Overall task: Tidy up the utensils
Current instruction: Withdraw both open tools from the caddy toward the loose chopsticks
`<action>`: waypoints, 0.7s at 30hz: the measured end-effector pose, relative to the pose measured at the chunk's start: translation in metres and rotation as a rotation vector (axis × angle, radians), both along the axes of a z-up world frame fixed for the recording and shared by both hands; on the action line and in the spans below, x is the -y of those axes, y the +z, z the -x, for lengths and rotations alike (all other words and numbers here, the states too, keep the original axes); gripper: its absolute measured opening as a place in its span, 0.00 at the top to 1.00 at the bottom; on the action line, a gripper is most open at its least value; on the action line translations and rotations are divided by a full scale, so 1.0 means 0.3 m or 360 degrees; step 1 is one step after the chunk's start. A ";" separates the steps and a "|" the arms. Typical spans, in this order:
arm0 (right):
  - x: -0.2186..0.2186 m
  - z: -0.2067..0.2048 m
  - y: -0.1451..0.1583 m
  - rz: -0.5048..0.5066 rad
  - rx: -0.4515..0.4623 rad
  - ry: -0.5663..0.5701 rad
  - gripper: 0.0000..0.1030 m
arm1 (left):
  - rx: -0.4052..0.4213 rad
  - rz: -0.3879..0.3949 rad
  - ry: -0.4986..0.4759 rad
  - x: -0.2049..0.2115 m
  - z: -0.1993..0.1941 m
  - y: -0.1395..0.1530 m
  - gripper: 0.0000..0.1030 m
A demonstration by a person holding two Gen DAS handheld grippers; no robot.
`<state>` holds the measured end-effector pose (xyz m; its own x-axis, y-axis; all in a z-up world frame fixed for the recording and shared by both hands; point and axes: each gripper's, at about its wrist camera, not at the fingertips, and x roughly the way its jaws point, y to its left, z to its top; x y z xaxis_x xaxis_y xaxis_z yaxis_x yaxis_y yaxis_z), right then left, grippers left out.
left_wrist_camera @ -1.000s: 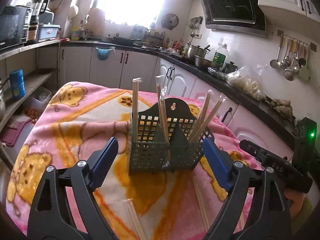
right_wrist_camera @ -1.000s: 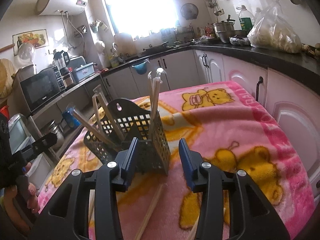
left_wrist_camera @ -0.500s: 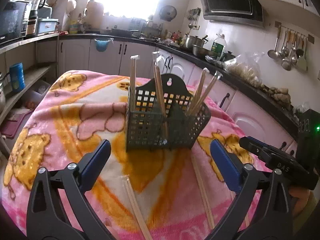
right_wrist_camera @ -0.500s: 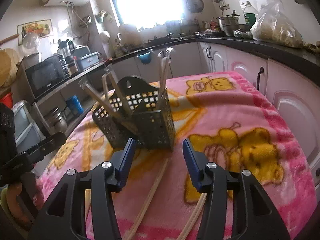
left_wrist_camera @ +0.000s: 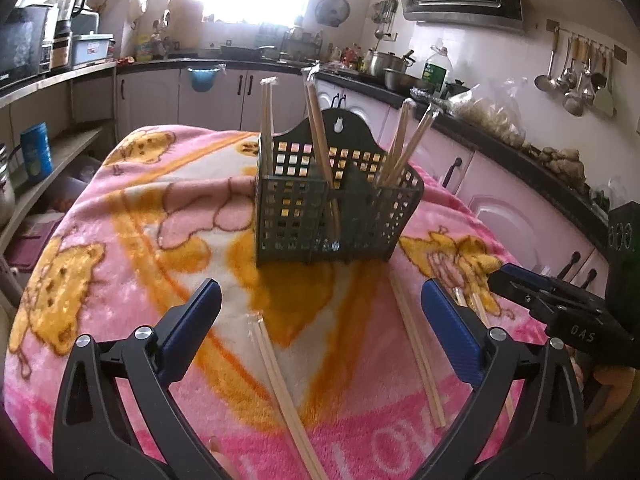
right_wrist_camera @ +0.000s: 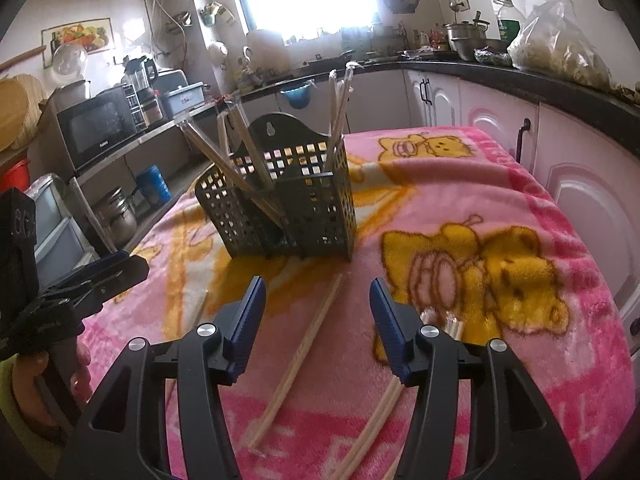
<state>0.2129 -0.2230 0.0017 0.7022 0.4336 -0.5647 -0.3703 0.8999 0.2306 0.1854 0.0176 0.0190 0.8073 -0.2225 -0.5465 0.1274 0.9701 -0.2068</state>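
Note:
A dark green perforated utensil basket (left_wrist_camera: 336, 208) stands upright on the pink bear blanket (left_wrist_camera: 132, 216), with several wrapped chopstick pairs standing in its compartments. It also shows in the right wrist view (right_wrist_camera: 288, 204). Loose chopstick pairs lie on the blanket: one pair (left_wrist_camera: 280, 392) between my left gripper's fingers, another (left_wrist_camera: 416, 348) further right. My left gripper (left_wrist_camera: 320, 320) is open and empty, in front of the basket. My right gripper (right_wrist_camera: 316, 320) is open and empty, with a chopstick pair (right_wrist_camera: 304, 352) lying between its fingers and another pair (right_wrist_camera: 380, 412) under its right finger.
The blanket covers a table with rounded edges. Pink cabinets (right_wrist_camera: 580, 184) and a black countertop run along the right. Shelves with a microwave (right_wrist_camera: 96, 128) stand at the left. The right gripper shows at the right edge of the left wrist view (left_wrist_camera: 560, 312).
Both grippers have pulled back from the basket toward the near edge of the table. The right gripper's jaws have opened wider. More loose chopsticks have come into view.

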 end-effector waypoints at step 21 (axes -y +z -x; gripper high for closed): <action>0.128 0.058 -0.118 0.0039 -0.0112 -0.0049 0.49 | -0.0162 -0.0026 -0.0061 0.090 -0.017 -0.118 0.11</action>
